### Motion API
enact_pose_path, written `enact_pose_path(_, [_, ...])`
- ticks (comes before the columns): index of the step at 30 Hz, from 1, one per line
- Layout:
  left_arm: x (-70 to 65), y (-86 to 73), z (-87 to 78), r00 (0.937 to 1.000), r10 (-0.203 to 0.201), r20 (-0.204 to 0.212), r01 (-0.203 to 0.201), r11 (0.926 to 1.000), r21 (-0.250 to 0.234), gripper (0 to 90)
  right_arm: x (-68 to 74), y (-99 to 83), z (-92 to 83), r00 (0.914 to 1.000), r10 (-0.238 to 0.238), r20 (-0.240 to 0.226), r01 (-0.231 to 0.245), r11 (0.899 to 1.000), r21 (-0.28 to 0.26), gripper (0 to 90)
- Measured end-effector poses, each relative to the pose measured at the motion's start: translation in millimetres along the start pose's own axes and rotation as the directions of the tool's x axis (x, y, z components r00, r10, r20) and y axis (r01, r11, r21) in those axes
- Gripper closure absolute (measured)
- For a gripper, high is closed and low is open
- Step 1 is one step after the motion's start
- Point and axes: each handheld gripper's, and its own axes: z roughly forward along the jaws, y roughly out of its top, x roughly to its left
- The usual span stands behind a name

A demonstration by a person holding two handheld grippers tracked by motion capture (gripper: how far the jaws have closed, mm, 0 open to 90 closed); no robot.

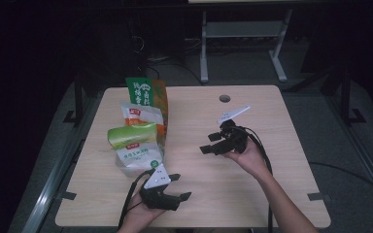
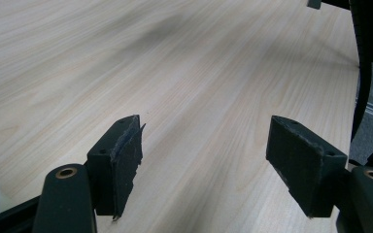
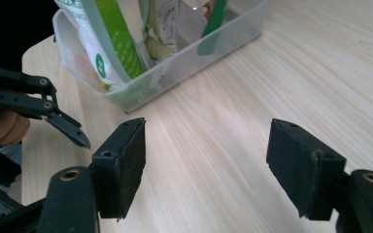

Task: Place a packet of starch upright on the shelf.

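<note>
Clear container (image 1: 126,167) of snack packets (image 1: 136,136) is seen left of centre on the table (image 1: 272,194). Right gripper (image 1: 209,143), released and empty, is aimed toward it. Left gripper (image 1: 179,187), also released, is held at lower centre. Judged: approach step; next, one packet must be straddled.

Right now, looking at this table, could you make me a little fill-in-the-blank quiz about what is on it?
1. The snack packets stand inside a clear plastic ____ near the table's left edge.
2. Between the fingers of the right gripper there is ____, just bare wood behind.
3. The fingers of the left gripper stand ____, apart from each other.
4. The table top is made of light ____.

Missing words: box; nothing; open; wood
</note>
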Motion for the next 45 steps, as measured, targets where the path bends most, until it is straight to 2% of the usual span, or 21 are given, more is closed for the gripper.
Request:
enact_pose_path(18, [3.4, 0.9, -0.4, 1.0, -0.002, 0.006, 0.002, 1.0, 0.003, 28.6, -14.7, -38.1, -27.5, 0.9954, 0.077, 0.058, -0.076, 0.997, -0.011, 29.0])
enact_pose_path(24, [4.2, 0.8, 0.1, 1.0, -0.003, 0.002, 0.003, 1.0, -0.007, 28.6, -16.1, -50.1, -36.9, 0.9934, 0.09, 0.071, -0.088, 0.996, -0.031, 29.0])
enact_pose_path(33, [4.9, 0.8, 0.2, 1.0, 0.001, -0.001, -0.001, 1.0, -0.003, 28.6, -18.0, -65.8, -47.3, 0.9899, 0.112, 0.087, -0.11, 0.993, -0.032, 28.5])
enact_pose_path(38, [5.3, 1.0, 0.2, 1.0, -0.003, 0.001, 0.003, 1.0, -0.005, 28.6, -18.9, -78.4, -52.4, 0.9872, 0.126, 0.097, -0.123, 0.992, -0.036, 28.3])
enact_pose_path(40, [6.5, 1.4, -0.4, 0.9999, 0.016, -0.001, -0.016, 0.9999, 0.003, 28.6, -19.2, -84.0, -54.5, 0.9864, 0.13, 0.101, -0.127, 0.991, -0.039, 28.3])
enact_pose_path(45, [6.2, 1.4, -0.4, 1.0, 0.005, 0.002, -0.005, 1.0, 0.004, 28.5, -19.5, -98.3, -61.0, 0.9823, 0.151, 0.11, -0.148, 0.988, -0.042, 28.3])
